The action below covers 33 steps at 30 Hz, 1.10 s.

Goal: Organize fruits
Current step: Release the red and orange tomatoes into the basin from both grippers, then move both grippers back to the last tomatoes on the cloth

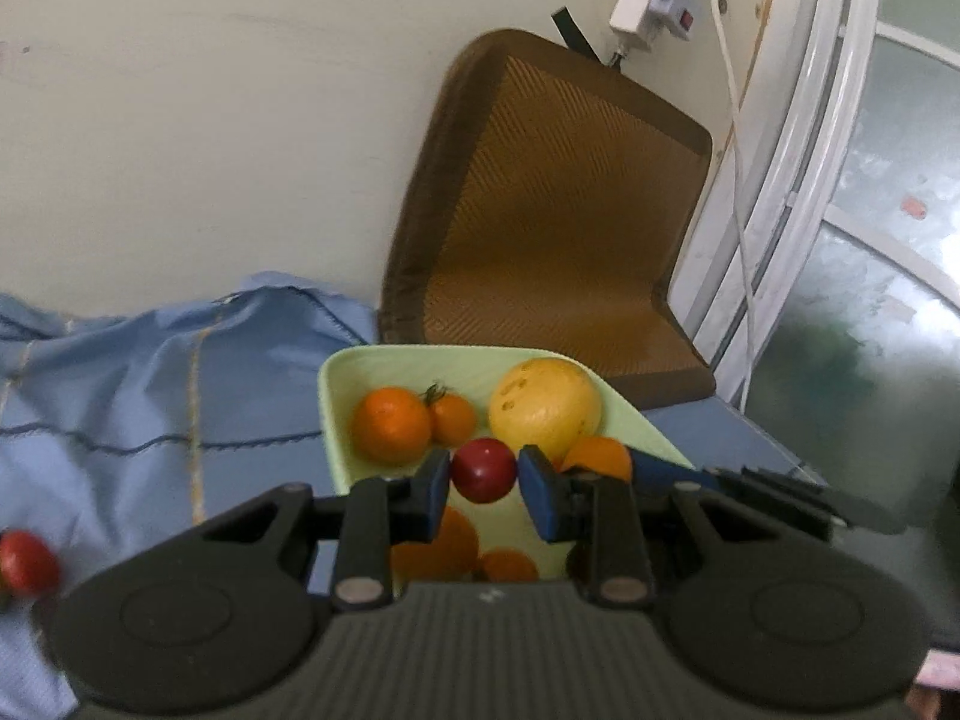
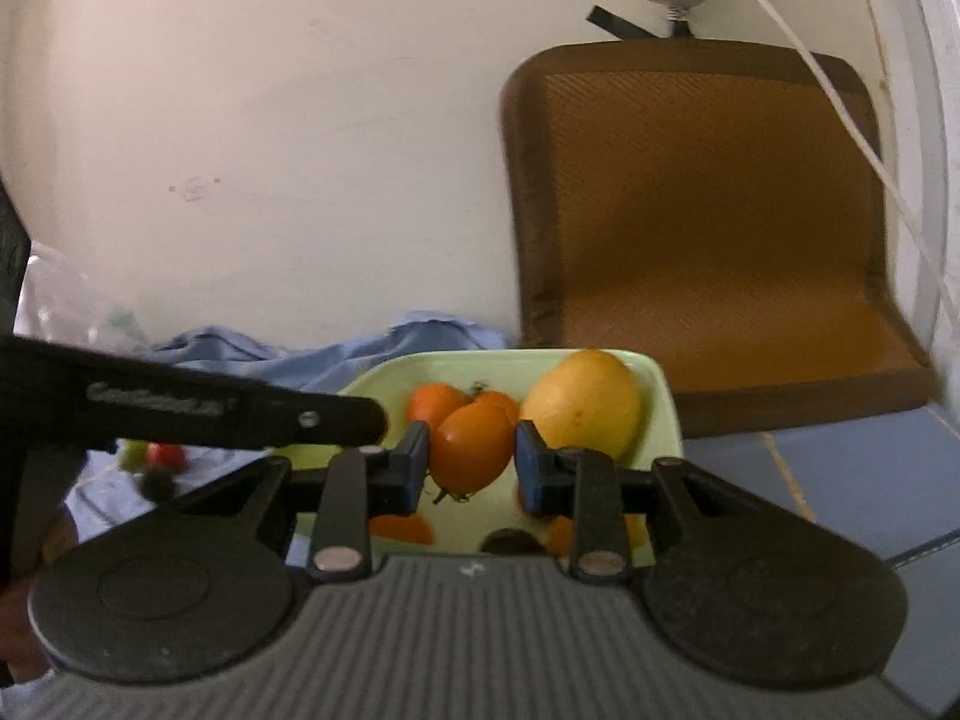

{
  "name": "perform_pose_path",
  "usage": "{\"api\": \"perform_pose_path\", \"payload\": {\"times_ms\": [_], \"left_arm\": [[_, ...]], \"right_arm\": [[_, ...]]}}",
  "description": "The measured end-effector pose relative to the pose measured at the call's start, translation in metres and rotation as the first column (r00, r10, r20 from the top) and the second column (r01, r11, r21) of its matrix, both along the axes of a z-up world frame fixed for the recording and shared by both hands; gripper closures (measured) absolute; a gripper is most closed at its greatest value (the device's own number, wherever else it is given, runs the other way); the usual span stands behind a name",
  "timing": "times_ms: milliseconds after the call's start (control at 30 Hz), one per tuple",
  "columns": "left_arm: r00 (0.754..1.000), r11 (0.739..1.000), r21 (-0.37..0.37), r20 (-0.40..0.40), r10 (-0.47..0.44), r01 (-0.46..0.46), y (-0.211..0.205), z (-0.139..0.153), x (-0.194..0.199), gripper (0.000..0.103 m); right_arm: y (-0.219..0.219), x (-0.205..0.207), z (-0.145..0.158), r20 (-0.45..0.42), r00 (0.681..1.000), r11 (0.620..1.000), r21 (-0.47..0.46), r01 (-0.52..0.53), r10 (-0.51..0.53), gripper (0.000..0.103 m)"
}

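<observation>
Your left gripper (image 1: 484, 471) clamps a small red fruit (image 1: 483, 469) above the pale green tray (image 1: 336, 384); your right gripper (image 2: 473, 457) clamps an orange tomato (image 2: 471, 450) over the same tray. Inside it lie a yellow fruit (image 1: 545, 408) and orange fruits (image 1: 390, 423). The tray rests on blue cloth (image 1: 150, 384), just before a brown cushion (image 1: 558, 192)

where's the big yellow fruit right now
In the left wrist view the big yellow fruit sits at the back right of the green tray, right of two orange fruits.
</observation>
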<state>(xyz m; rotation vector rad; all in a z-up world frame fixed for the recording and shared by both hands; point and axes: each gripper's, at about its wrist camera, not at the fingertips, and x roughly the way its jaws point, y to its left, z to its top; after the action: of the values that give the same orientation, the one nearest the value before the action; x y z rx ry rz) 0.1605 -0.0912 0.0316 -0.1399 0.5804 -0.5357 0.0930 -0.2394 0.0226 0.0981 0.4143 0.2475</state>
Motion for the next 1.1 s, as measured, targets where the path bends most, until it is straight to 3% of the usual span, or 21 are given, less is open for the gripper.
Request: {"api": "perform_pose_path", "payload": {"times_ms": [33,67,100,167,267,367,500,567,633,767,833,933,1100], "left_arm": [[1.0,1.0,0.006,-0.003,-0.001,0.001,-0.004,-0.002,0.003,0.076],[1.0,1.0,0.001,-0.006,0.001,-0.001,-0.006,-0.004,0.005,0.073],[1.0,1.0,-0.008,-0.012,0.011,-0.011,-0.007,-0.006,0.007,0.065],[0.999,0.999,-0.02,-0.02,0.03,-0.03,-0.006,-0.007,0.01,0.058],[0.999,0.997,-0.052,-0.017,0.048,-0.049,0.004,-0.003,0.007,0.058],[0.996,0.993,-0.084,0.009,0.087,-0.086,0.026,0.007,-0.007,0.058],[0.982,0.975,-0.131,0.026,0.186,-0.181,0.088,0.018,-0.045,0.058],[0.964,0.957,-0.133,0.03,0.266,-0.26,0.125,0.018,-0.065,0.057],[0.929,0.924,-0.117,0.017,0.369,-0.365,0.165,0.013,-0.084,0.056],[0.845,0.846,-0.042,-0.086,0.527,-0.532,0.234,-0.007,-0.106,0.055],[0.827,0.832,-0.025,-0.12,0.549,-0.555,0.255,-0.016,-0.113,0.055],[0.832,0.839,-0.007,-0.135,0.539,-0.545,0.271,-0.021,-0.113,0.055],[0.895,0.896,-0.095,-0.16,0.416,-0.434,0.255,-0.016,-0.08,0.05]], "right_arm": [[-0.002,0.002,-0.001,-0.007,1.0,1.0,0.011,-0.001,0.001,0.066],[-0.003,0.002,0.0,-0.005,1.0,1.0,0.018,0.003,-0.003,0.055],[-0.004,-0.001,0.001,0.004,1.0,1.0,0.011,0.012,-0.012,0.051],[-0.003,-0.001,0.001,0.026,0.999,1.0,-0.003,0.028,-0.028,0.051],[-0.011,-0.005,0.002,0.041,0.998,0.998,0.032,0.056,-0.057,0.051],[-0.026,-0.008,0.006,0.057,0.992,0.99,0.096,0.105,-0.111,0.052],[-0.047,-0.009,0.006,0.035,0.989,0.963,0.232,0.134,-0.146,0.053],[-0.05,-0.013,0.006,0.034,0.992,0.953,0.281,0.11,-0.125,0.053],[-0.046,-0.017,0.008,0.05,0.996,0.953,0.298,0.058,-0.076,0.053],[-0.02,-0.028,0.011,0.064,0.996,0.96,0.269,-0.084,0.069,0.053],[-0.001,-0.032,0.011,0.028,0.985,0.95,0.261,-0.169,0.168,0.053],[0.035,-0.039,0.013,-0.018,0.949,0.928,0.218,-0.302,0.314,0.053],[0.105,-0.034,0.011,-0.096,0.902,0.907,0.035,-0.419,0.42,0.053]]}}
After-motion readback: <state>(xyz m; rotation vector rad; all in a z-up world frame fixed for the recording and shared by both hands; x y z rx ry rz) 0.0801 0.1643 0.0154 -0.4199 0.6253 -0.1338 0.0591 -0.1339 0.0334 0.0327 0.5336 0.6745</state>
